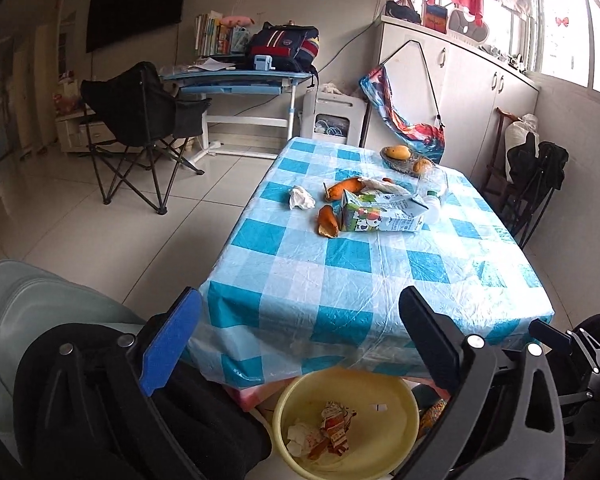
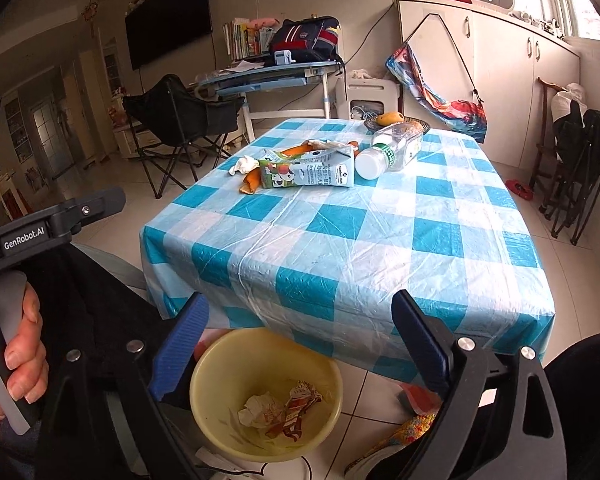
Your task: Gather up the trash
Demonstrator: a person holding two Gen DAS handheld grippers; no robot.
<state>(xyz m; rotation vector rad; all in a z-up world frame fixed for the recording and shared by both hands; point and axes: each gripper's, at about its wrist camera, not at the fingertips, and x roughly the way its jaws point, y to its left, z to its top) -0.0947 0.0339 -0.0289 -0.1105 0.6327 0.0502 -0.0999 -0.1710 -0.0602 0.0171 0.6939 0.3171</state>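
Both grippers, left (image 1: 300,344) and right (image 2: 304,344), hang wide and empty over the bin (image 2: 204,384) below the table's (image 2: 380,240) near edge; the carton (image 2: 308,172) lies far ahead, long axis crosswise, neither hand clearly nearer.

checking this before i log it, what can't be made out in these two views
- Yellow bin: near rim cut by the bottom edge in the left wrist view; the left claw covers one side.
- Plastic bottle: mostly behind the milk carton in the left wrist view.
- Carton print: too small in both views.
- Fruit bowl: the bottle hides most of it in the right wrist view.
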